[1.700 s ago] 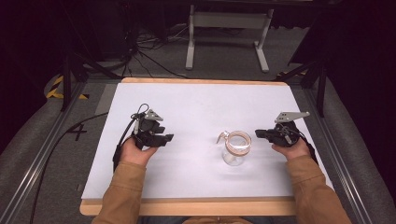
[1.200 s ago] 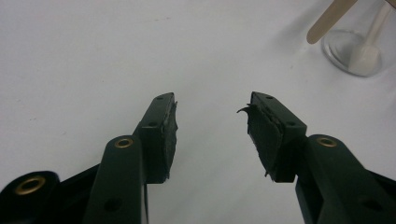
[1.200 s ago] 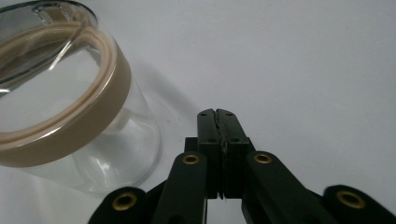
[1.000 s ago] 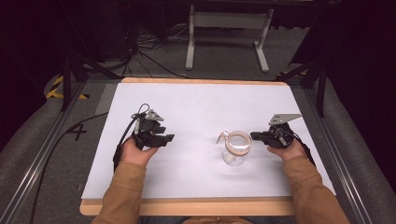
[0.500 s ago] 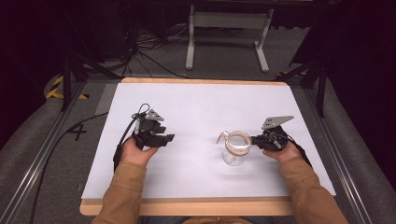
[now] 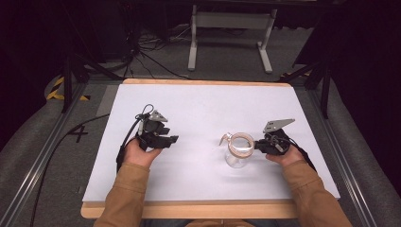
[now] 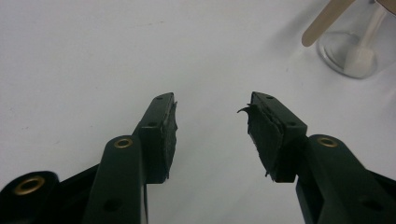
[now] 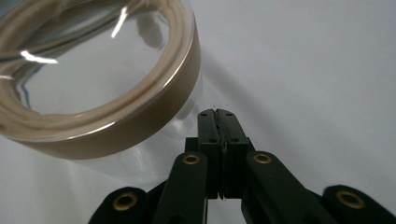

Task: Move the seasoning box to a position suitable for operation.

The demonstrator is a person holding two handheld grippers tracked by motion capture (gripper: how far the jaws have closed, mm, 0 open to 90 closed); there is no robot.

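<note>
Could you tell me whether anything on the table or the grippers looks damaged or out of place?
The pads on the left gripper fingers look worn: their edges are frayed, with loose black shreds curling off. The glass jar stands upright on the white table, nothing spilled.

Right gripper (image 8: 218, 116) fingers pressed together (nothing between) just beside glass jar's (image 8: 93, 88) tan-banded rim.

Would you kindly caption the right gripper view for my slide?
Right gripper, jaws shut, tips beside the glass jar on the white table.
</note>
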